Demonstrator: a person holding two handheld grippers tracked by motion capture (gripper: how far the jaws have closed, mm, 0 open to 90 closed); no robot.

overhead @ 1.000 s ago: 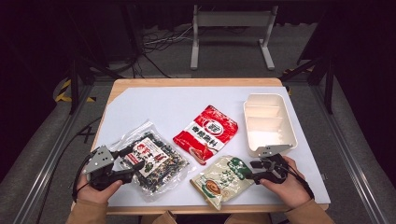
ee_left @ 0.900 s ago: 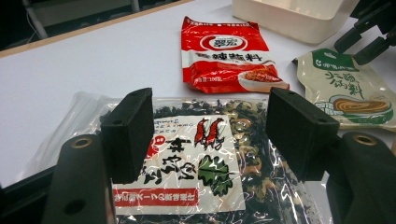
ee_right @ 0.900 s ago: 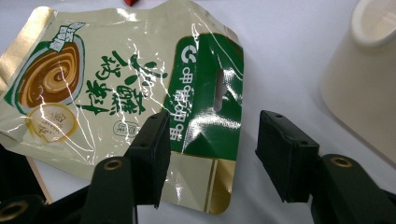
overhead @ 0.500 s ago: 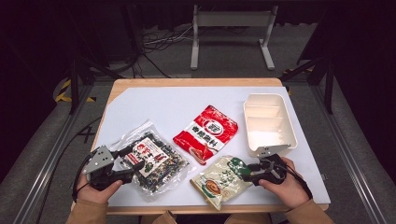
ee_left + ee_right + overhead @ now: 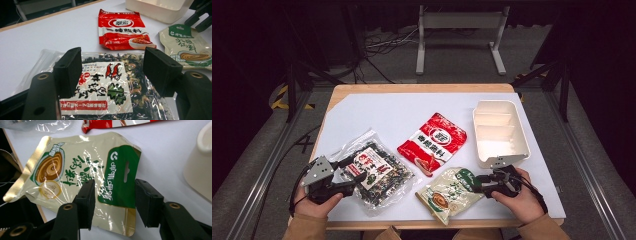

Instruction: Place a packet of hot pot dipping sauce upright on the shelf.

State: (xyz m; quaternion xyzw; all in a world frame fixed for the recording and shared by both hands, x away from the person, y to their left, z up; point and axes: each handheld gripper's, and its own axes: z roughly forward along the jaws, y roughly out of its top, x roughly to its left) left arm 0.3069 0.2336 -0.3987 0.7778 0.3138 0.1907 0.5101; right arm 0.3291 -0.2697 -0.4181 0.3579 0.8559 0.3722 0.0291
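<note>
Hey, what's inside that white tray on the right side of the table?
The white tray looks empty: three bare compartments split by dividers, nothing lying in them. Its near inner wall is hidden by the rim, so a small item tucked there cannot be ruled out.

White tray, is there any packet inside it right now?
No, the white tray has bare compartments; all three packets lie on the table outside it.

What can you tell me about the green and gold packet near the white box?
The packet is a shiny flat pouch, pale gold with a green top strip that has a hanging slot. A swirly brown bowl picture and green writing are printed on it. It lies flat at the table's front edge, tilted, just below the red packet. The right gripper hovers over its green end, jaws open and just been closing.
</note>
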